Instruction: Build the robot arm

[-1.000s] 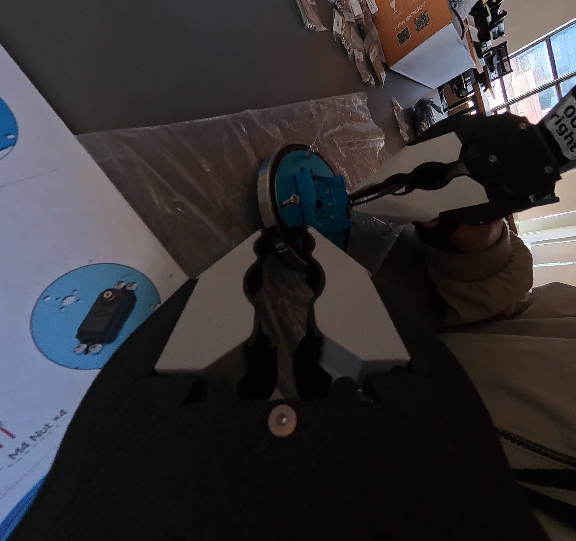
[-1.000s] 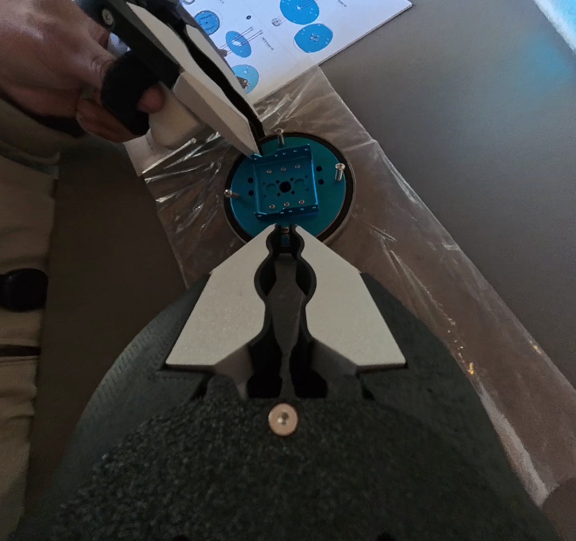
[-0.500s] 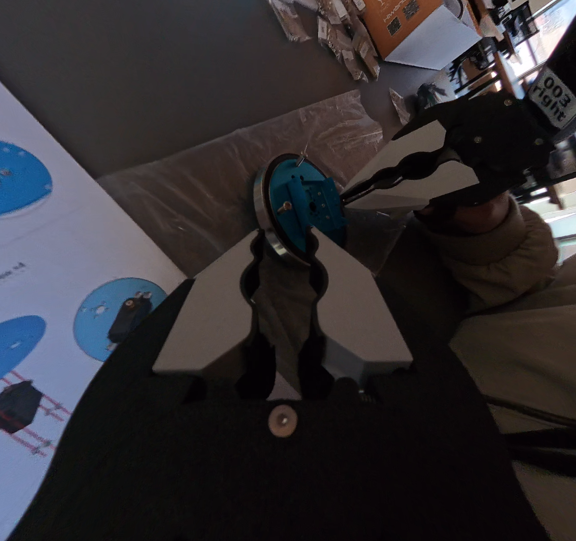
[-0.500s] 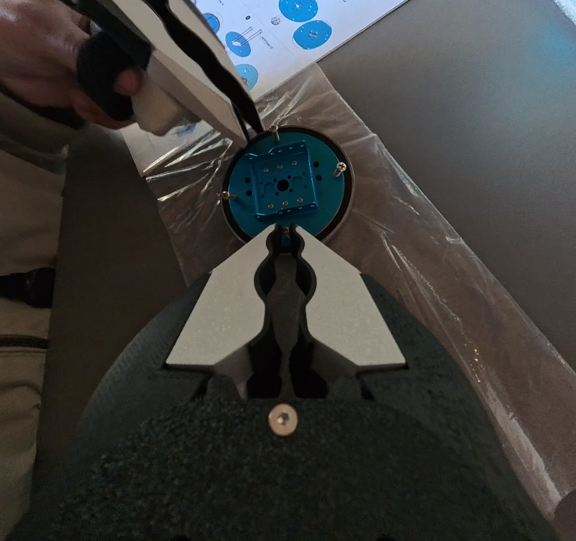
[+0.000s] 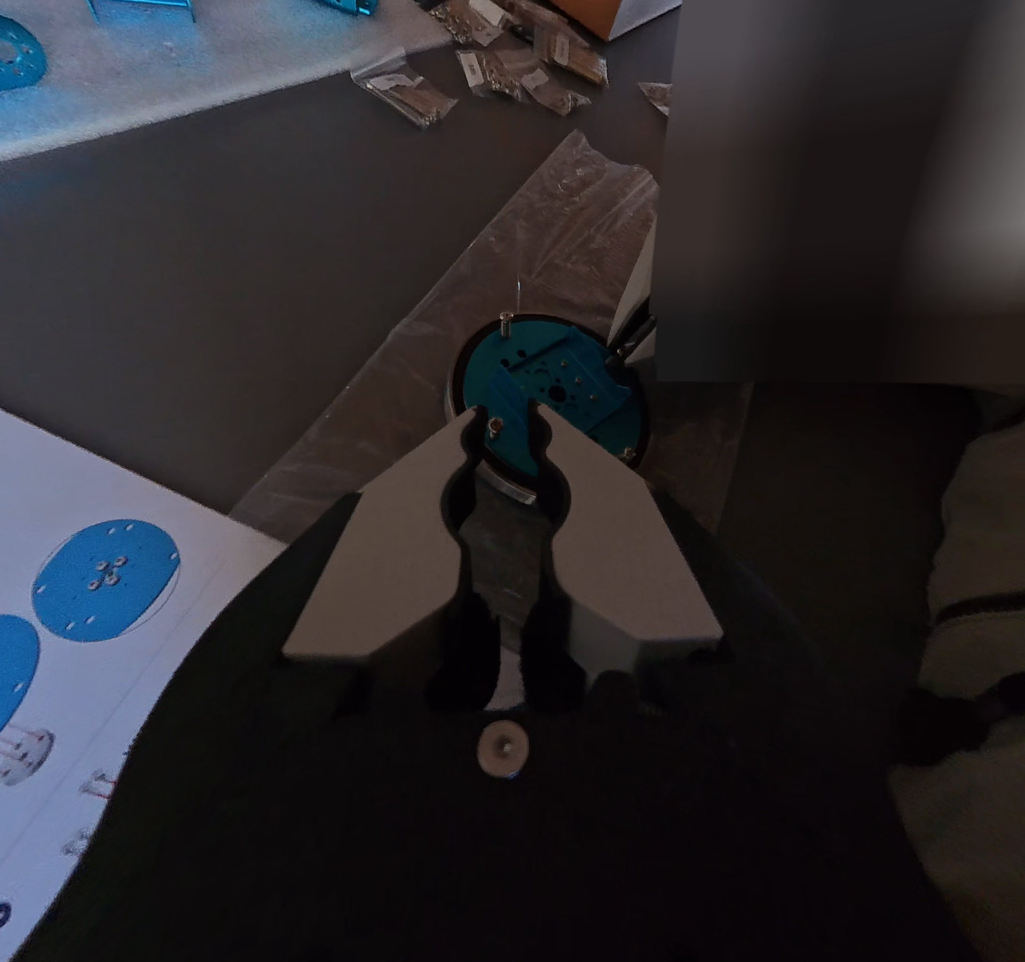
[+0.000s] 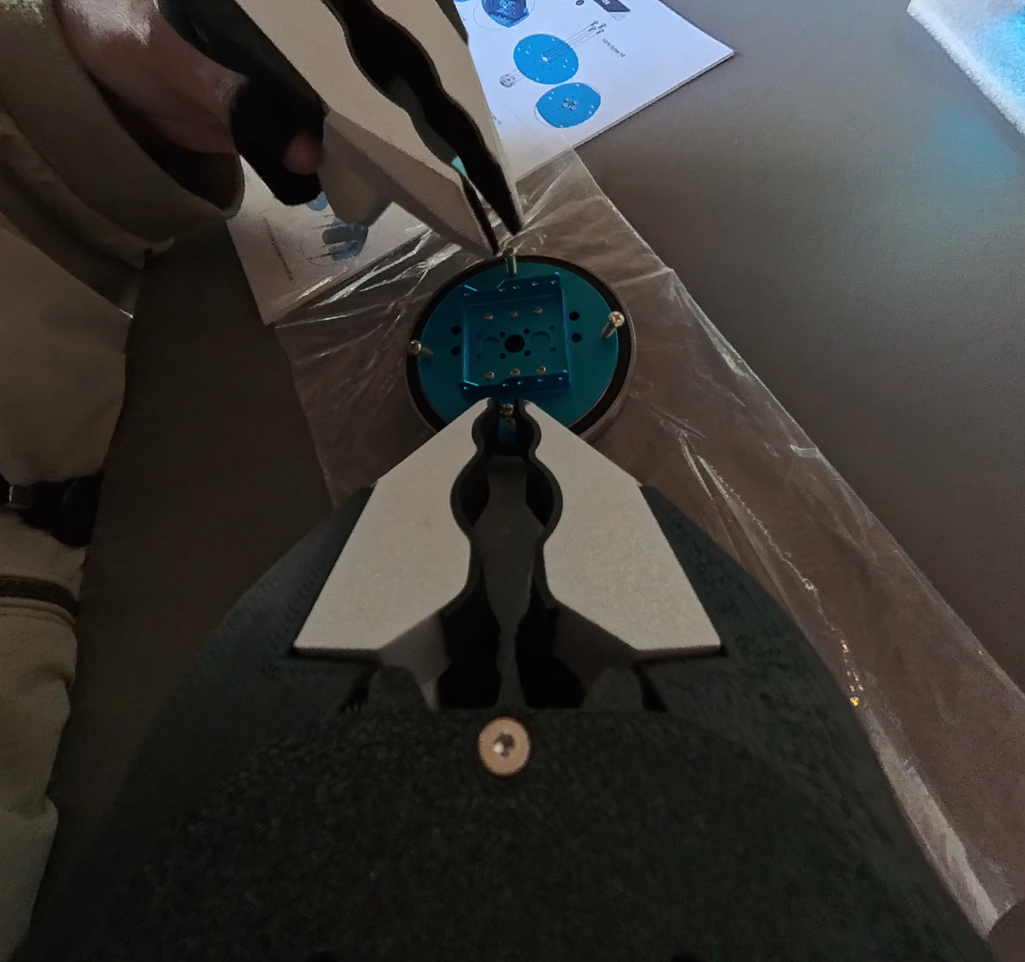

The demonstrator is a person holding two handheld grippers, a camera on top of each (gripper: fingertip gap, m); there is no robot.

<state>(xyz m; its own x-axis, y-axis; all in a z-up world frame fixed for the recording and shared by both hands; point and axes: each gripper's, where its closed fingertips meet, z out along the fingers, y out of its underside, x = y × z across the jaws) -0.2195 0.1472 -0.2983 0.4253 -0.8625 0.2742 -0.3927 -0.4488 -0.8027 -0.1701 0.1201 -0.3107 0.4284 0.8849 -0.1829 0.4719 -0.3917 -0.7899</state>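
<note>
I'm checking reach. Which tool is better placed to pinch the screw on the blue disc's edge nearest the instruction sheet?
Left. The left tool has its tips at that screw, slightly apart; the right tool sits across the blue disc at the opposite screw.

The right gripper, its fingertips nearly together around a small screw, sits at the near edge of a blue round plate carrying a square blue bracket, while the left gripper points down at the far screw, over clear plastic film.
</note>
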